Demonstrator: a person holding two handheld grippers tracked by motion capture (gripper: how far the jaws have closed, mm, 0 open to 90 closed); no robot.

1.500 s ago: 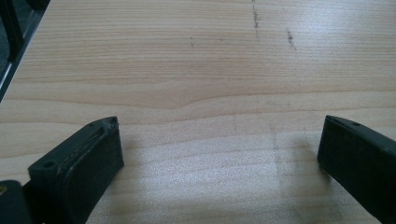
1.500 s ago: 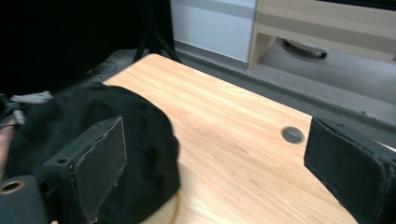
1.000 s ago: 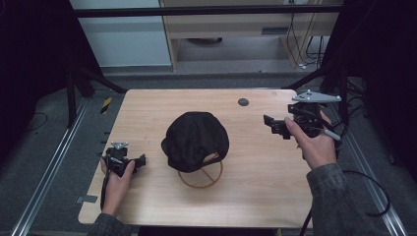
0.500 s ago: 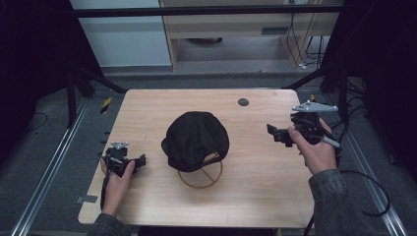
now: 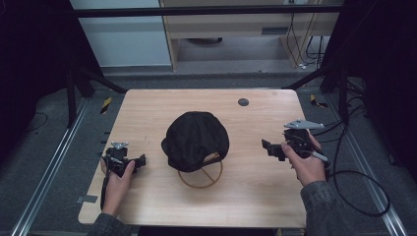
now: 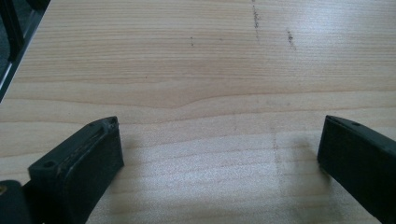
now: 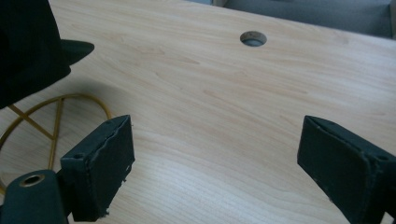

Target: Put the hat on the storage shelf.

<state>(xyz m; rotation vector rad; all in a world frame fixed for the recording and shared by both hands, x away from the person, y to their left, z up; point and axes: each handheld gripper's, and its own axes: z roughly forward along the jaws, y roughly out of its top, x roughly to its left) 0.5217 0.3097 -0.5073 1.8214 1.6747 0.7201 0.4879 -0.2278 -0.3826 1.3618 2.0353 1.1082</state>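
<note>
black cap (image 5: 195,139) sits on a gold wire stand (image 5: 200,175) at table (image 5: 255,206) centre. left gripper (image 5: 140,162) and right gripper (image 5: 266,146) flank it, well apart from it, jaws spread wide, empty.

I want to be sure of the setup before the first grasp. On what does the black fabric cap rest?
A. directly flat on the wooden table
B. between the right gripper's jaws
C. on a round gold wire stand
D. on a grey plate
C: the black fabric cap sits on a round gold wire stand, whose ring shows below its edge on the wooden table.

Wood table (image 5: 147,113) w/ round hole (image 5: 243,102) near far edge; grey floor, yellow-black tape (image 5: 105,104).
</note>
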